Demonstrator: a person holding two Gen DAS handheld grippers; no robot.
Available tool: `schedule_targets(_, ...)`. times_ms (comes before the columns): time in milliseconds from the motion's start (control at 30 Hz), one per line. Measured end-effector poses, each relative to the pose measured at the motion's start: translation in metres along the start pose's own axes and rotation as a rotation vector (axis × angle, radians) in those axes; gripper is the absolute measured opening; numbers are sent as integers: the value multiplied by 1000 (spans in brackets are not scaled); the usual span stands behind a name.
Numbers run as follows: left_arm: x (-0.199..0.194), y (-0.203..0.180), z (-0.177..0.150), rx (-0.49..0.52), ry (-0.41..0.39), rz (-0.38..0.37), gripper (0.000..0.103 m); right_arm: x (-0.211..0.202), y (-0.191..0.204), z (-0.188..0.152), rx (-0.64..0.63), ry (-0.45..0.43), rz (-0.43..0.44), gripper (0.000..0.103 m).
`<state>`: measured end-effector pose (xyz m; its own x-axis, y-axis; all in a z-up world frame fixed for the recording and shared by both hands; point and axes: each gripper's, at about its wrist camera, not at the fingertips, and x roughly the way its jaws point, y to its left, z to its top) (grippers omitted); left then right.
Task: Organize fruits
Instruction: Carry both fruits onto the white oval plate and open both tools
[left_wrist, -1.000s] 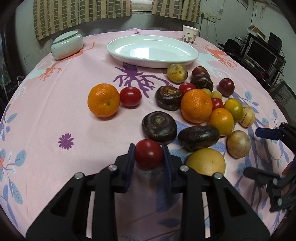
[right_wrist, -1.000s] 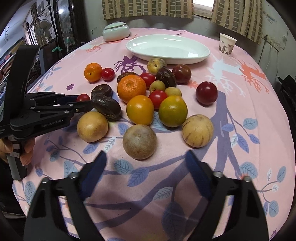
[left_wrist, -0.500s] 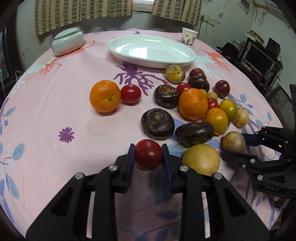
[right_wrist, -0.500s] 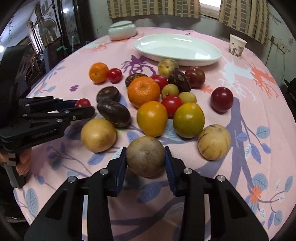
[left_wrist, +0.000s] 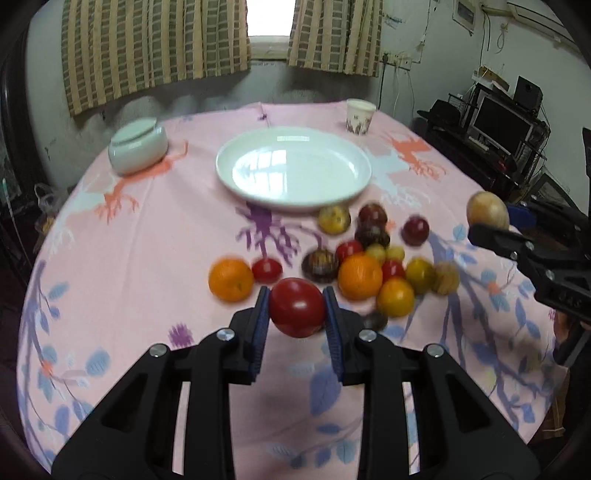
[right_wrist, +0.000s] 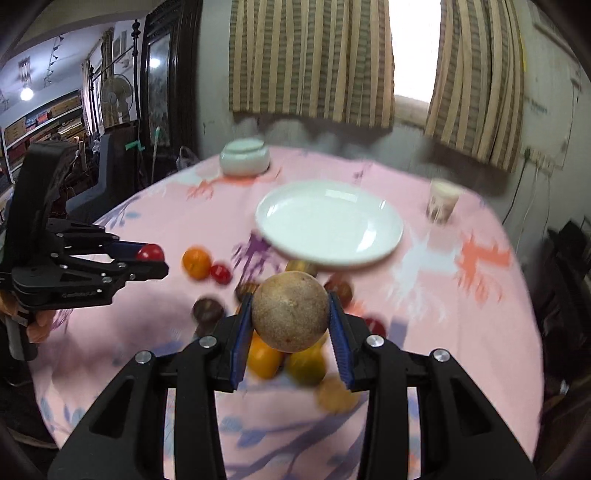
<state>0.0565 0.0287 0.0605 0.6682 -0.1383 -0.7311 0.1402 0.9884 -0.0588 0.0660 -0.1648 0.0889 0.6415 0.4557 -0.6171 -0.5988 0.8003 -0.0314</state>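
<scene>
My left gripper (left_wrist: 296, 314) is shut on a red tomato (left_wrist: 297, 306) and holds it above the pink tablecloth. My right gripper (right_wrist: 291, 314) is shut on a round brown fruit (right_wrist: 290, 311), also lifted off the table. The same brown fruit (left_wrist: 487, 211) shows at the right of the left wrist view, and the tomato (right_wrist: 149, 253) at the left of the right wrist view. A white oval plate (left_wrist: 293, 168) lies beyond the fruit pile. An orange (left_wrist: 231, 279) and a small tomato (left_wrist: 266, 269) sit left of the pile; a larger orange (left_wrist: 359, 276) is in its middle.
A white lidded dish (left_wrist: 137, 150) stands at the far left and a paper cup (left_wrist: 360, 117) at the far right of the round table (left_wrist: 129, 240). Shelves with electronics (left_wrist: 506, 122) stand beyond the right edge. A person's hand (right_wrist: 37, 326) grips the left tool's handle.
The right gripper closed on the brown fruit, and both grippers rose from the table with their fruit. The views tilted up, so the plate and curtains now sit lower in frame.
</scene>
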Motion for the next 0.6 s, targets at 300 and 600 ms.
schedule_targets(300, 113, 9, 121, -44, 38, 57, 29, 155, -67, 71, 18, 156, -22, 39)
schedule_targets(600, 235, 37, 149, -95, 223, 126, 29, 264, -97, 77, 8, 358, -8, 40)
